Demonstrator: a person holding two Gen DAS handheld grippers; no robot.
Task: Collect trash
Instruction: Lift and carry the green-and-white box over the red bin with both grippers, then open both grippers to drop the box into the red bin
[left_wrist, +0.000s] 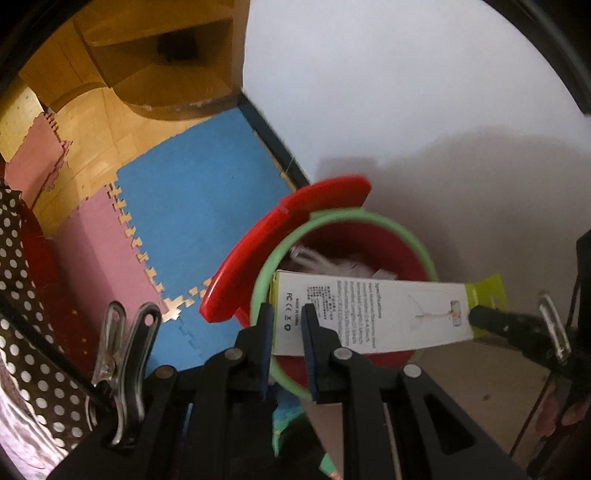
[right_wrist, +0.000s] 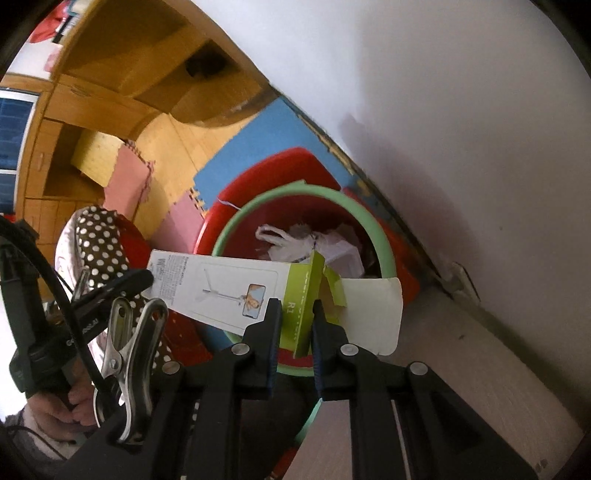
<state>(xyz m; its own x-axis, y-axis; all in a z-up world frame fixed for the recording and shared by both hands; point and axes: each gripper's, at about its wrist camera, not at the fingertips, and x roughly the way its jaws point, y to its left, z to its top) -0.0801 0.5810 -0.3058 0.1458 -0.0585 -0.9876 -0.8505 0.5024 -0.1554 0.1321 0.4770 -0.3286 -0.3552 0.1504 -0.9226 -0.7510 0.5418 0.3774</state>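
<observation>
Carton (left_wrist: 369, 314) above red bin (left_wrist: 369, 240), both tools pinching opposite ends, right view alone shows its torn flap (right_wrist: 332, 288), seemingly open

The long white cardboard box with green end (left_wrist: 369, 314) carries "Specifications", "FC", "CE" and "MADE IN CHINA" on its white face. Its green end panel (right_wrist: 293, 317) reads "R1".

The left claw (left_wrist: 286, 314) points forward and down, its two black fingers (left_wrist: 264, 325) closed on one end of the box (left_wrist: 369, 314). The right claw (right_wrist: 297, 314) grips the opposite, green end from the other side, fingers (right_wrist: 273, 317) pinched shut on it.
</observation>
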